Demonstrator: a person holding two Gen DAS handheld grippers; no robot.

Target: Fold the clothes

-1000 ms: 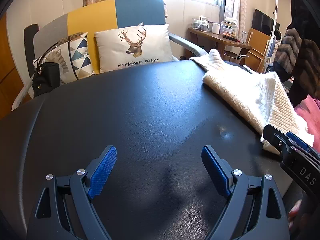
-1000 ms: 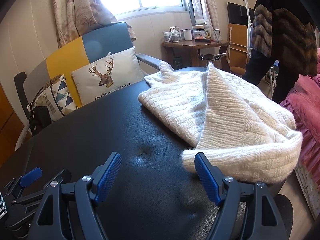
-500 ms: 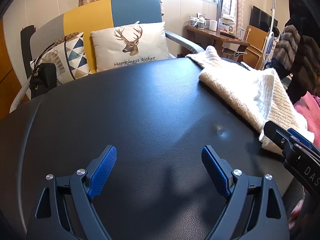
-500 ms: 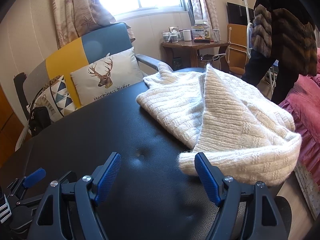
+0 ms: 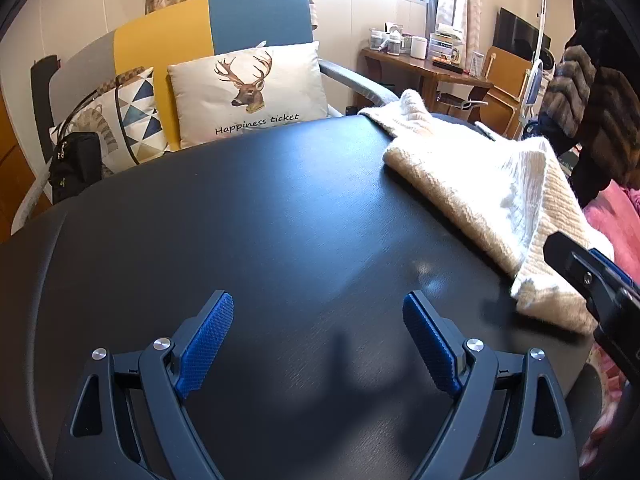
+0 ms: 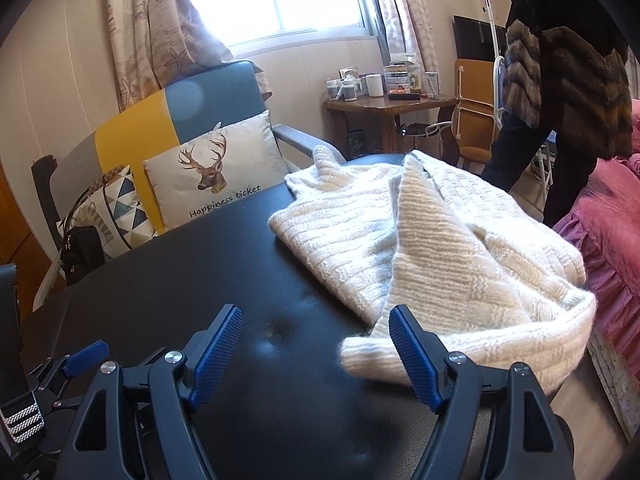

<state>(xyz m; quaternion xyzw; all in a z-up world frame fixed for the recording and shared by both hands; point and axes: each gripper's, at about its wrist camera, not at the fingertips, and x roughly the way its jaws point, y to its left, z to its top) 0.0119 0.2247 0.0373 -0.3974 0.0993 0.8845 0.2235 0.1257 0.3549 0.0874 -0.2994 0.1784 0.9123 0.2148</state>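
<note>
Left gripper (image 5: pixel 318 334) stands wide open and empty over the bare black desk (image 5: pixel 256 216). Right gripper (image 6: pixel 316 338) likewise wide open, holding nothing; its right finger appears to touch the cream knitted sweater (image 6: pixel 440 240) heaped on the desk's right side.

We log a cream ribbed-knit sweater (image 6: pixel 436 248) on the black worktop (image 5: pixel 280 220); blue textured pads on both dark hand-held grippers; white deer-print cushion (image 5: pixel 248 88); triangle-patterned cushion (image 5: pixel 120 120); yellow-and-blue chair (image 5: pixel 208 24); pink bedding (image 6: pixel 608 216).
</note>
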